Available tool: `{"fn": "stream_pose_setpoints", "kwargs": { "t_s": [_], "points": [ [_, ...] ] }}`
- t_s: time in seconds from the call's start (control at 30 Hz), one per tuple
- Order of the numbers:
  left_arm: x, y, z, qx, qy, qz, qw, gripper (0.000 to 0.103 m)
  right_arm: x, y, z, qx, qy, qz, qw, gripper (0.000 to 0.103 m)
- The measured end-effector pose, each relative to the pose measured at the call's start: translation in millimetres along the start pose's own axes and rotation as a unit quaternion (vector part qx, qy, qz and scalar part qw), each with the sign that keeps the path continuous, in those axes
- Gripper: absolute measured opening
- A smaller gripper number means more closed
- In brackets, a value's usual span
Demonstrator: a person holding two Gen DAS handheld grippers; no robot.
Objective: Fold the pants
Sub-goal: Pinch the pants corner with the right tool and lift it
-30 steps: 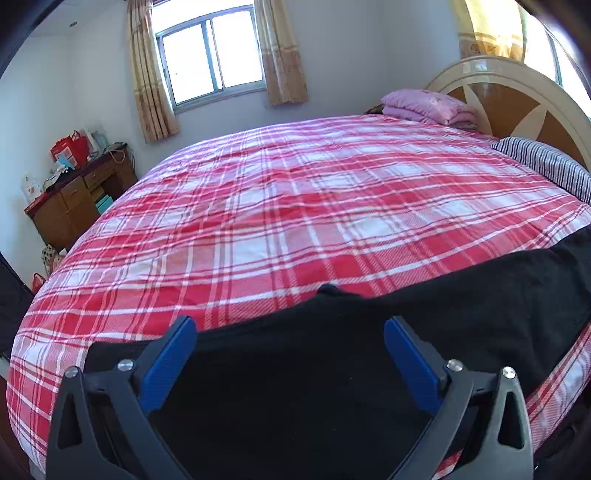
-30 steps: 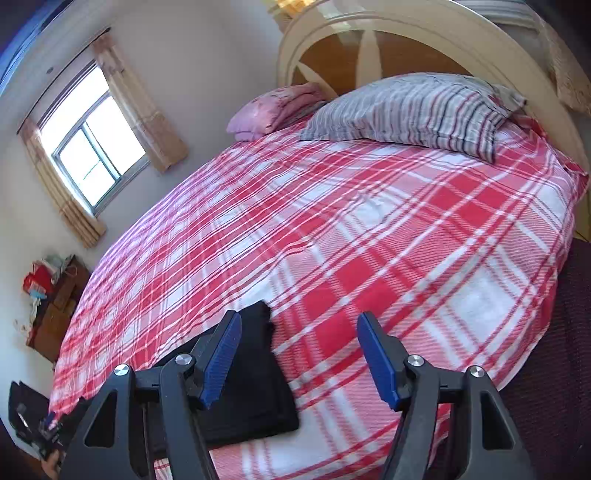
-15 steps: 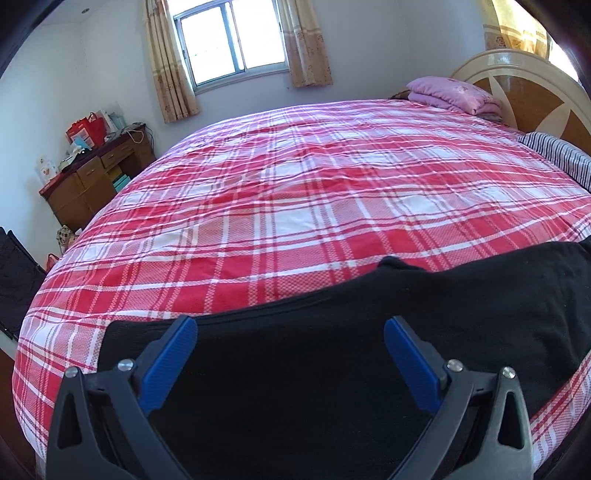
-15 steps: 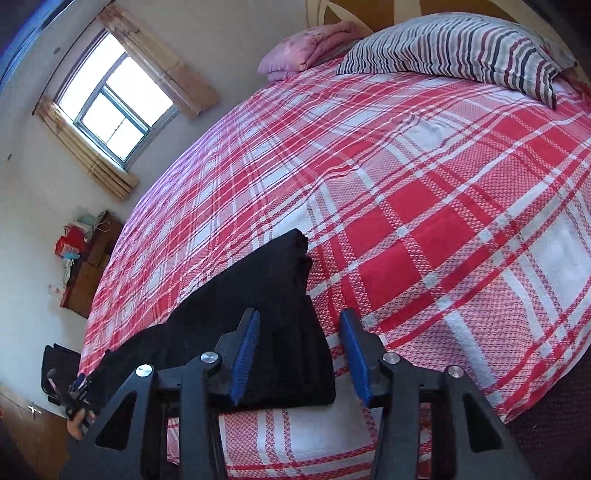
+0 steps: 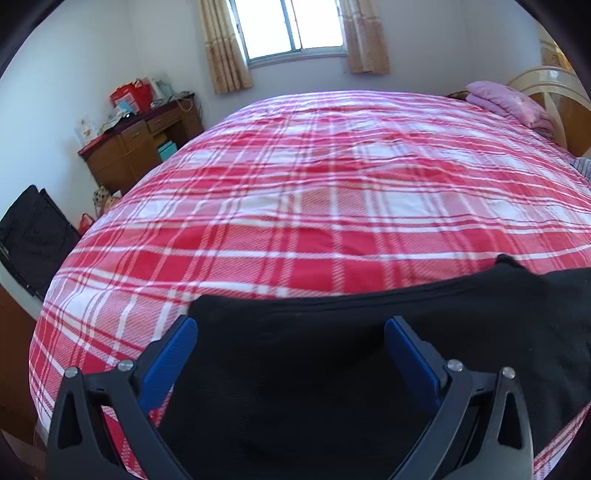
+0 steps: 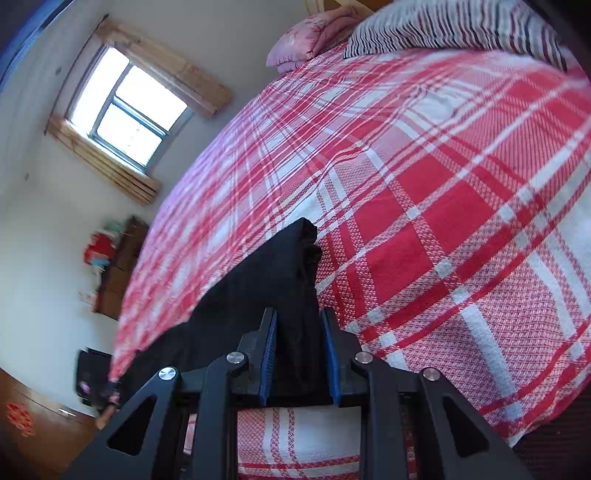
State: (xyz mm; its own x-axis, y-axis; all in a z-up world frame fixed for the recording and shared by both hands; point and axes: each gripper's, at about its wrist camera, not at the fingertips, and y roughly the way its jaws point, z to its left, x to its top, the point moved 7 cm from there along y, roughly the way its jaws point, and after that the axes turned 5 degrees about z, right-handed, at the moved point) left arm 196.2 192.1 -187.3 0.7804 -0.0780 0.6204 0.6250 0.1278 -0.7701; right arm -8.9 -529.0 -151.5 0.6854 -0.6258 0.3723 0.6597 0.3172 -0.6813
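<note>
Black pants (image 5: 369, 306) lie flat along the near edge of a bed with a red and white plaid cover (image 5: 332, 184). My left gripper (image 5: 291, 326) stands wide open just above the pants near their left end, its blue pads (image 5: 170, 358) apart from the cloth. In the right wrist view the pants (image 6: 273, 266) run away to the left. My right gripper (image 6: 298, 314) is closing on their near right end, and bunched black cloth fills the narrow gap between its pads (image 6: 267, 347).
A folded pink blanket (image 5: 509, 103) and a striped pillow (image 6: 461, 26) lie by the headboard (image 5: 554, 85). A cluttered wooden desk (image 5: 136, 147) and a black bag (image 5: 33, 229) stand left of the bed. Plaid cover stretches beyond the pants.
My left gripper has swung left along the pants toward their left end, still open. My right gripper has dropped onto the pants' right end and its jaws have narrowed around the cloth.
</note>
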Motion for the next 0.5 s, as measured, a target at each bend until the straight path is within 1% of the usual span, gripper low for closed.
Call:
{"fn": "stream_pose_setpoints", "kwargs": {
  "t_s": [0.1, 0.17, 0.2, 0.33, 0.43, 0.5],
  "points": [
    [-3, 5, 15, 0.012, -0.01, 0.007, 0.9999, 0.103, 0, -2, -3, 0.016, 0.011, 0.001, 1.0, 0.019],
    [-4, 7, 23, 0.015, -0.018, 0.012, 0.9997, 0.103, 0, -4, -4, 0.027, 0.014, -0.002, 1.0, 0.013],
    [-6, 9, 28, 0.013, -0.024, 0.017, 0.9995, 0.103, -1, -6, -2, 0.034, 0.014, -0.005, 0.999, 0.013],
    [-14, 19, 36, 0.0, -0.039, 0.039, 0.9985, 0.103, -2, -19, 11, 0.035, 0.001, -0.027, 0.999, 0.012],
    [-18, 23, 41, -0.024, -0.063, 0.044, 0.9967, 0.103, -1, -27, 31, 0.036, -0.018, -0.045, 0.998, 0.011],
    [-19, 23, 41, -0.027, -0.062, 0.042, 0.9969, 0.103, -4, -34, 48, 0.04, -0.032, -0.054, 0.997, 0.011]
  ]
}}
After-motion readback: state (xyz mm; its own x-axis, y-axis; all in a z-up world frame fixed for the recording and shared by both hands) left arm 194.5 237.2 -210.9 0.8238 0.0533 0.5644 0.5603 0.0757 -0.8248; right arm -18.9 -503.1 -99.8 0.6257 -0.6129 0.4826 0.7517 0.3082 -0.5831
